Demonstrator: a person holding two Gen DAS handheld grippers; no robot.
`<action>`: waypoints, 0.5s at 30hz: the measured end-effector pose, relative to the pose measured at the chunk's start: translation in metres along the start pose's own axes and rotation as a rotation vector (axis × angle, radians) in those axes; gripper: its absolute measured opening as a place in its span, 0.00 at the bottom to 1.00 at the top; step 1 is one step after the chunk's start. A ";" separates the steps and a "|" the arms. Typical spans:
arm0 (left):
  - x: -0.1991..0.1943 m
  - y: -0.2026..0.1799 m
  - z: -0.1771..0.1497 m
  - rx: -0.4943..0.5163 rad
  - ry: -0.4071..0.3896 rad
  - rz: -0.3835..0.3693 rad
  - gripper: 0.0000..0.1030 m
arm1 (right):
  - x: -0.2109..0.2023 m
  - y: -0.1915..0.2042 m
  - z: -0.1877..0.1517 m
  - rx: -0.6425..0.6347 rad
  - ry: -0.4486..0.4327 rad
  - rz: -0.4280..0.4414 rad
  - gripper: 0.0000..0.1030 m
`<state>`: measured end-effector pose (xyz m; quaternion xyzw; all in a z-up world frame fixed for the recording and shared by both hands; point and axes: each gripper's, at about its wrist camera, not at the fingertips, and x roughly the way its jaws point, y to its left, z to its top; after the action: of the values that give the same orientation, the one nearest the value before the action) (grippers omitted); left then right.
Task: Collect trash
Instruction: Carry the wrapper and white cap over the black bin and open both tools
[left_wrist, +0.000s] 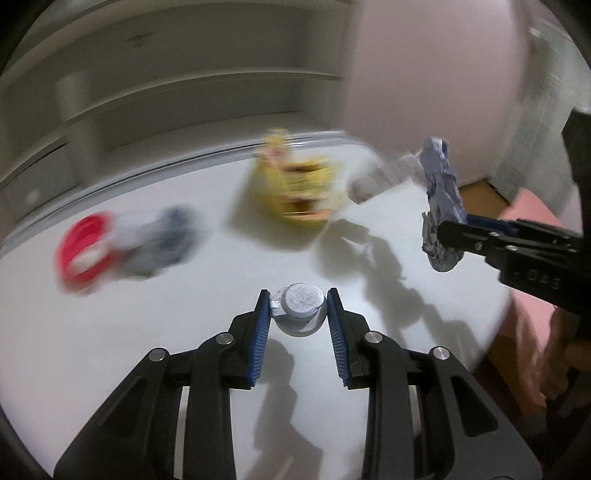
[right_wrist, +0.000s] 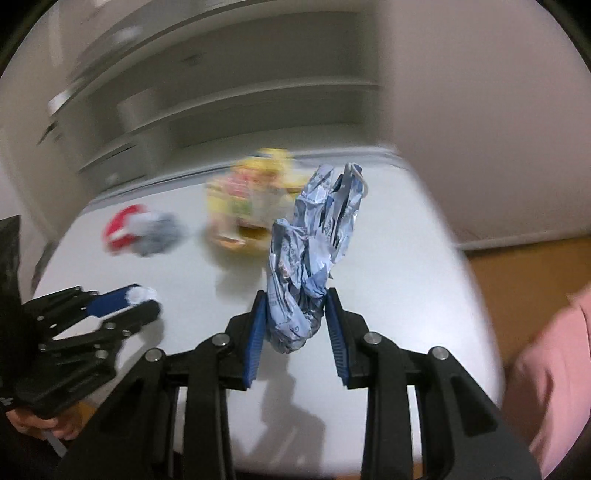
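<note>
The left wrist view alone shows a small white cup end-on, pinched between the blue pads of the left gripper above the white table, with the right gripper at the side clamping a crumpled wrapper. The right wrist view shows that wrapper upright, squeezed in the narrowed right gripper, and a pink sleeve; blurred yellow packaging and a red-and-white piece lie on the table.
</note>
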<state>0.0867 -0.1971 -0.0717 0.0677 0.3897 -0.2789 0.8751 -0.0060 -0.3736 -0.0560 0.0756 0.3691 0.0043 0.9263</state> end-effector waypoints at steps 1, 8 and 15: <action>0.006 -0.026 0.005 0.037 0.000 -0.039 0.29 | -0.008 -0.027 -0.009 0.044 -0.003 -0.036 0.31; 0.037 -0.152 0.018 0.213 0.030 -0.220 0.29 | -0.051 -0.172 -0.072 0.282 0.011 -0.217 0.31; 0.068 -0.244 0.010 0.321 0.086 -0.326 0.29 | -0.035 -0.268 -0.141 0.440 0.155 -0.296 0.31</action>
<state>-0.0022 -0.4341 -0.0894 0.1538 0.3830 -0.4717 0.7792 -0.1408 -0.6211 -0.1719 0.2197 0.4378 -0.2057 0.8472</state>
